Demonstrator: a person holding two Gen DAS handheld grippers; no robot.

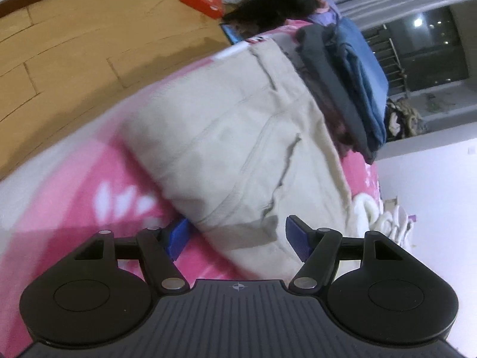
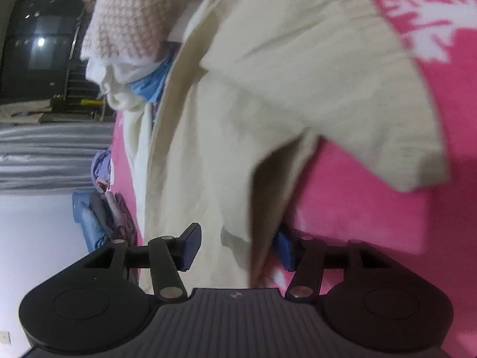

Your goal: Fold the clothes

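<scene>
The left gripper (image 1: 235, 238) has its blue-padded fingers (image 1: 296, 238) spread apart, gripping nothing; the near corner of a beige garment (image 1: 238, 137) lies between them on a pink blanket (image 1: 74, 185). The right gripper (image 2: 235, 249) also has its fingers (image 2: 190, 247) apart, not pressing; the beige garment's edge hangs between them, with a loose sleeve (image 2: 372, 125) spread to the right over the blanket.

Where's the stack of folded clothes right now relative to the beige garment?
In the left wrist view the folded stack, grey and blue pieces, sits on the pink blanket along the beige garment's far right edge, toward the dark window.
</scene>
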